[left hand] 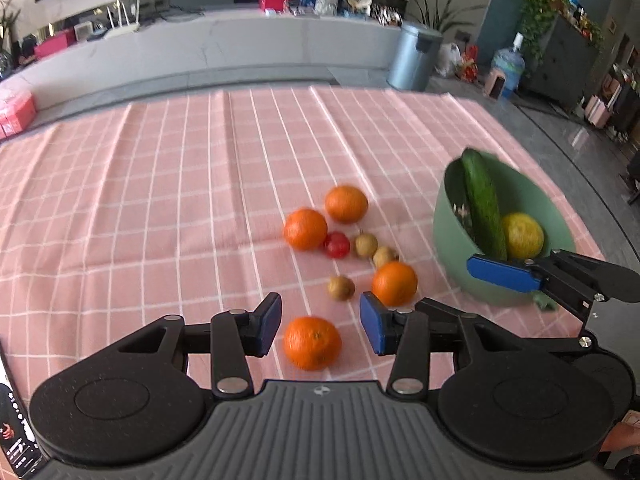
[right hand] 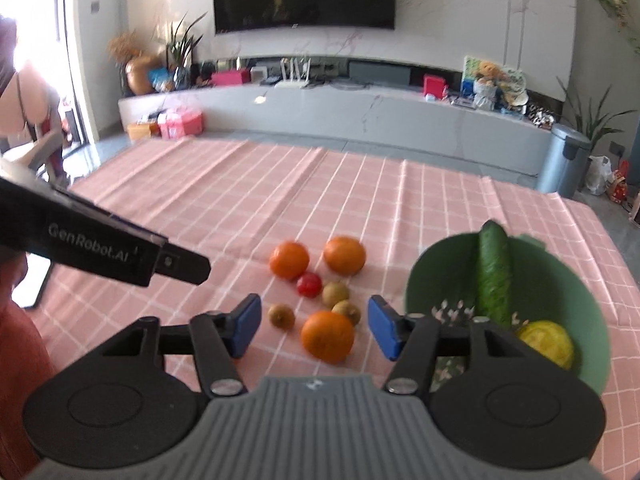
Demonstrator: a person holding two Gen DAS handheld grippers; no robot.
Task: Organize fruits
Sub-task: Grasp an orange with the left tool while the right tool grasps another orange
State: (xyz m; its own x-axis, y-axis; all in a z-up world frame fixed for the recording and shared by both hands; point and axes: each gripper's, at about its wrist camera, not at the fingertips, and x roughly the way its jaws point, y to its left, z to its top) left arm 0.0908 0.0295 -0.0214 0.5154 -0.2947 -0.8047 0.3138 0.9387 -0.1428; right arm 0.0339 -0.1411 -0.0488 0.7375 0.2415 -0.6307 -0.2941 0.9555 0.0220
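left gripper: jaws apart, empty; round dimpled orange just beyond, between pads.
right gripper: jaws apart, empty; glossy orange between pads, untouched.
bowl: smooth green, right of jaws; holds bumpy cucumber.

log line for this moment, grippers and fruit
left gripper: open, orange between jaws | right gripper: open, empty | green bowl: cucumber, yellow fruit
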